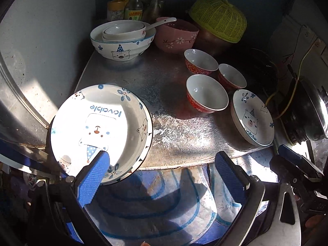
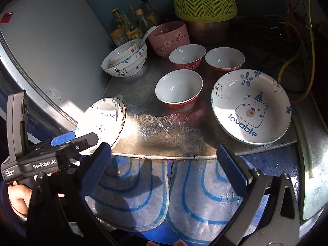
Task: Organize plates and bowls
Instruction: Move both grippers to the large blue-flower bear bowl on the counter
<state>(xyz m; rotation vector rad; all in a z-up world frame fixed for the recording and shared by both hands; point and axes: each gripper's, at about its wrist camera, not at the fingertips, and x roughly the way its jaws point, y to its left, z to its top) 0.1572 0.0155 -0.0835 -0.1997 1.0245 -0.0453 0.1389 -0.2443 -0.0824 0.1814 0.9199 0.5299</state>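
Observation:
Two stacked bear-print "lovable" plates (image 1: 102, 127) sit at the metal table's front left corner; they also show in the right wrist view (image 2: 104, 121). My left gripper (image 1: 162, 164) is open, its left finger (image 1: 96, 170) over the plates' near rim. A third "lovable" plate (image 2: 251, 106) lies at the front right, also in the left wrist view (image 1: 253, 116). My right gripper (image 2: 164, 157) is open and empty at the table's front edge. Three red bowls (image 2: 178, 88) stand mid-table.
A bear-print bowl (image 1: 121, 41) holding smaller bowls and a pink flowered bowl (image 1: 176, 34) with a spoon stand at the back. Bottles (image 1: 135, 2) and a yellow mesh cover (image 1: 219, 18) on a pot are behind. Cables (image 2: 297, 61) lie right. A grey appliance (image 2: 51, 47) flanks the left.

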